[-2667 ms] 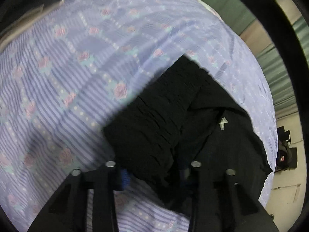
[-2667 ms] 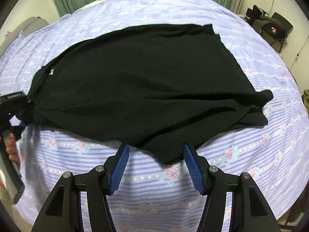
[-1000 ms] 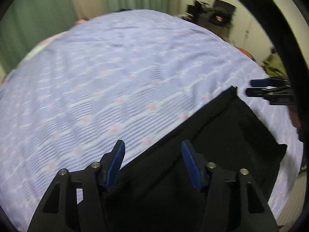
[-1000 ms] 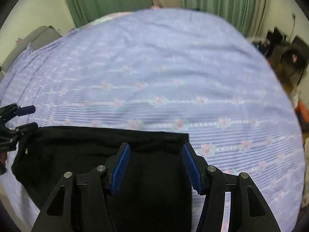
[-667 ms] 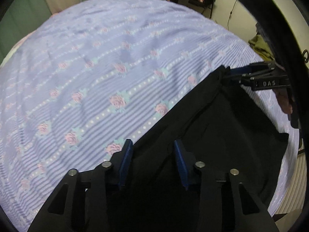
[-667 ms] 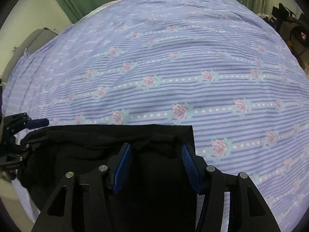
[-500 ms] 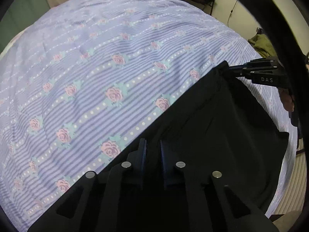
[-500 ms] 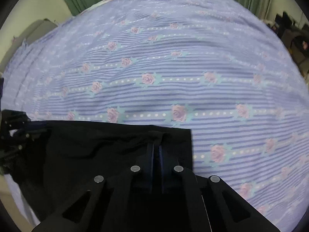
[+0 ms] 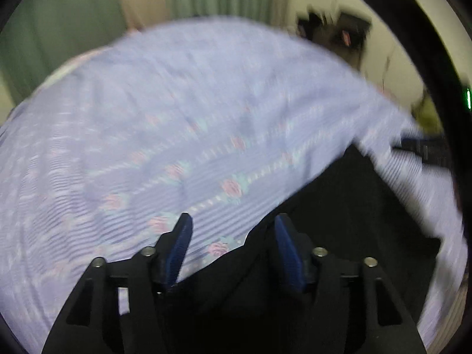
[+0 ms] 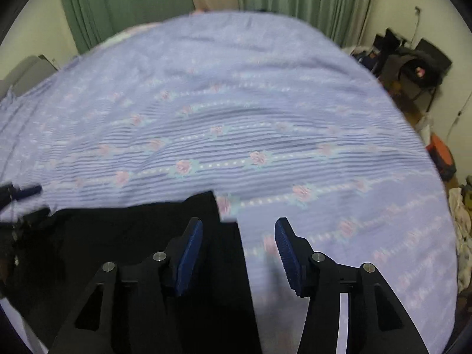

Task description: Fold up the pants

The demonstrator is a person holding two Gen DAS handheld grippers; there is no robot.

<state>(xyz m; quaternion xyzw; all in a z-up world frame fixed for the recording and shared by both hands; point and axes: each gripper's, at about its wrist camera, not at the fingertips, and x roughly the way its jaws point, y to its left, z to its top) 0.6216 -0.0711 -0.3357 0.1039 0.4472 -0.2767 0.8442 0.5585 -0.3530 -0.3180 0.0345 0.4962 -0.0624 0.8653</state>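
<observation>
The black pants [image 9: 348,224] [image 10: 124,242] lie folded flat on the near part of a lilac bedspread with pink roses [image 9: 177,124] [image 10: 250,112]. My left gripper [image 9: 233,236] hovers over their far left edge; its jaws are opening, and the cloth edge lies under the gap with no pad pressing on it. My right gripper [image 10: 239,247] hovers over their far right corner; its jaws are opening too, free of the cloth. Each view catches the other gripper at its side edge: the right gripper [image 9: 424,150] and the left gripper [image 10: 20,191]. The left wrist view is blurred.
Green curtains [image 10: 126,3] hang behind the bed. A chair draped with dark clothes [image 10: 413,62] stands at the far right, with loose items [image 10: 442,153] on the floor beside the bed. A grey padded edge [image 10: 26,73] shows at the far left.
Half a second ago both grippers were shut on the pants' far edge. Both have since let go, spread their jaws and drawn back from the cloth, which stays on the bed.
</observation>
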